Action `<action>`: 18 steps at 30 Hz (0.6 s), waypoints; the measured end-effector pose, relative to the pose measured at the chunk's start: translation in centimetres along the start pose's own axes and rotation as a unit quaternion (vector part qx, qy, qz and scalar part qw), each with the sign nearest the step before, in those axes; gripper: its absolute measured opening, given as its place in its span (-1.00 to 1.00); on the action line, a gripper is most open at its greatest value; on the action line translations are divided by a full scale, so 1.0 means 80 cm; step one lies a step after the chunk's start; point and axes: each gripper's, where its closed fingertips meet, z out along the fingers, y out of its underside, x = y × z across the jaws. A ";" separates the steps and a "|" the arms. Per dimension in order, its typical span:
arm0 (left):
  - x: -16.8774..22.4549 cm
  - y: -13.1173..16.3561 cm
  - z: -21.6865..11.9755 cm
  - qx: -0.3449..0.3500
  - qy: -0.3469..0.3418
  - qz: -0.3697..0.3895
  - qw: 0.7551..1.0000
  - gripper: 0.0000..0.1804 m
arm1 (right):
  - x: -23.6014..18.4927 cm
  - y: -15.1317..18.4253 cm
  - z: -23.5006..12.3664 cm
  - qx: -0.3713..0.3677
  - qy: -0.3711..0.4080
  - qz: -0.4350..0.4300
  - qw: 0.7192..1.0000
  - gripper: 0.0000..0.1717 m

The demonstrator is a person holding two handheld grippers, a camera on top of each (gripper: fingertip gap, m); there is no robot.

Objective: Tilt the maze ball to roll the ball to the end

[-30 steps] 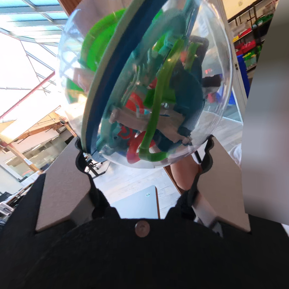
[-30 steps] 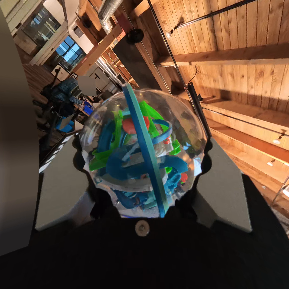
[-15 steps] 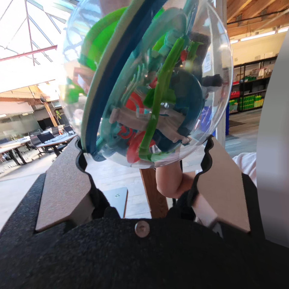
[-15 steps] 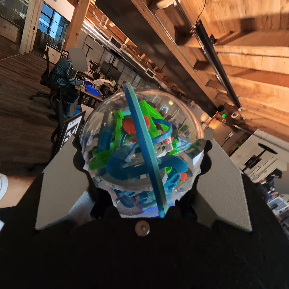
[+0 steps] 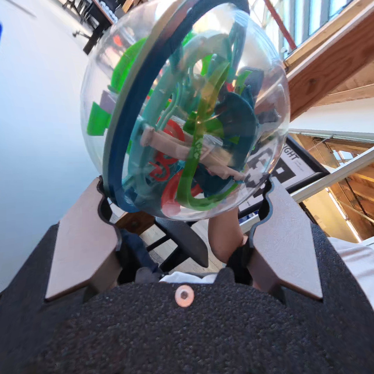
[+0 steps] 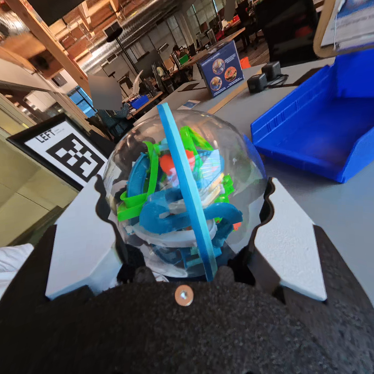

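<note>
Left wrist view: timber beams lie right of the left gripper (image 5: 185, 180), pale wall to its left. The clear plastic maze ball (image 5: 269, 113), with a blue rim and coloured tracks inside, sits clamped between its widely spread wavy pads.

Right wrist view: a grey table (image 6: 315, 202) carries a blue bin (image 6: 315, 141) ahead-right. The right gripper (image 6: 185, 182), equally wide, presses the sphere's sides.

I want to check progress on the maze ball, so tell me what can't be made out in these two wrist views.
- The small rolling ball: not findable in either view; motion blur and overlapping tracks inside the maze ball hide it.
- The maze's end point: not identifiable.
- Top of the sphere: cut off by the left view's upper edge.
- Sphere's underside: hidden behind the right hand-held gripper body.
</note>
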 end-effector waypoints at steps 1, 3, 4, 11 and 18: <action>-0.015 0.009 0.001 -0.009 -0.007 -0.014 1.000 0.63 | 0.015 0.011 0.005 -0.003 -0.005 0.012 1.000 0.74; -0.043 0.022 0.001 -0.022 -0.020 -0.039 0.999 0.62 | 0.041 0.035 0.015 -0.030 -0.011 0.035 0.999 0.74; -0.054 0.025 0.002 -0.024 -0.026 -0.047 0.998 0.63 | 0.052 0.044 0.019 -0.042 -0.014 0.047 0.998 0.74; -0.099 0.028 0.006 -0.046 -0.062 -0.070 0.995 0.62 | 0.101 0.066 0.040 -0.083 -0.046 0.078 0.992 0.74; -0.124 0.038 0.011 -0.086 -0.092 -0.047 0.991 0.60 | 0.128 0.068 0.055 -0.074 -0.068 0.078 0.992 0.75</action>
